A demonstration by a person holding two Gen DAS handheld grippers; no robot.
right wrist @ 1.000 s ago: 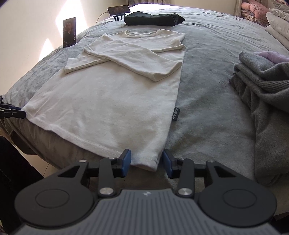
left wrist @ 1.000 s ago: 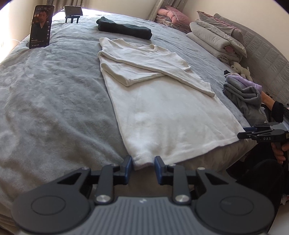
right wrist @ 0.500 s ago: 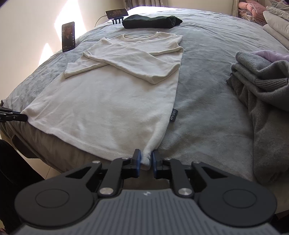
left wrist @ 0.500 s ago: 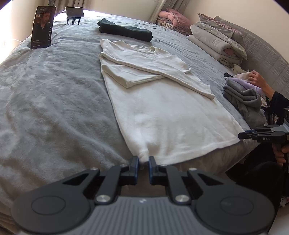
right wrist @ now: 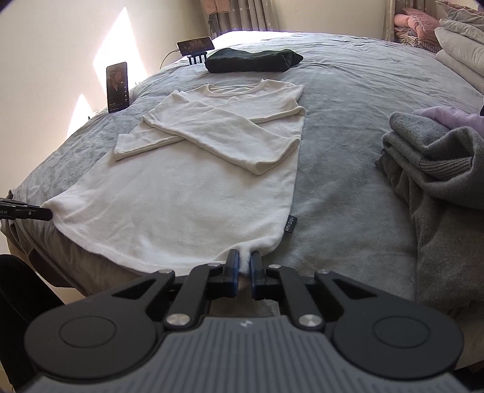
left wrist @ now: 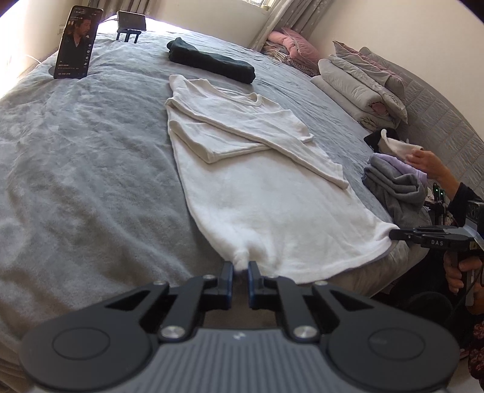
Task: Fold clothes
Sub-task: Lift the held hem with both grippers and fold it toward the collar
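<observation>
A cream long-sleeved shirt (left wrist: 260, 193) (right wrist: 187, 187) lies flat on the grey bed, both sleeves folded across its chest, hem at the near edge. My left gripper (left wrist: 240, 269) is shut on the hem's left corner, pinching a small bunch of cloth. At the hem's other corner my right gripper (right wrist: 244, 266) is shut on the fabric as well. Each gripper also shows at the edge of the other's view: the right gripper (left wrist: 393, 234) and the left gripper (right wrist: 50, 214), both touching the hem corners.
A folded dark garment (left wrist: 211, 63) lies beyond the collar. Two phones (left wrist: 77, 42) (left wrist: 131, 21) stand on the far left. A grey and lilac clothes pile (left wrist: 396, 184) (right wrist: 435, 151) sits right of the shirt, where a person's hand (left wrist: 423, 160) holds a white cloth. Folded bedding (left wrist: 360, 87) lines the headboard.
Both grippers went from open around the hem corners to shut on them. A person's hand has come in over the clothes pile and picked up a white cloth.
</observation>
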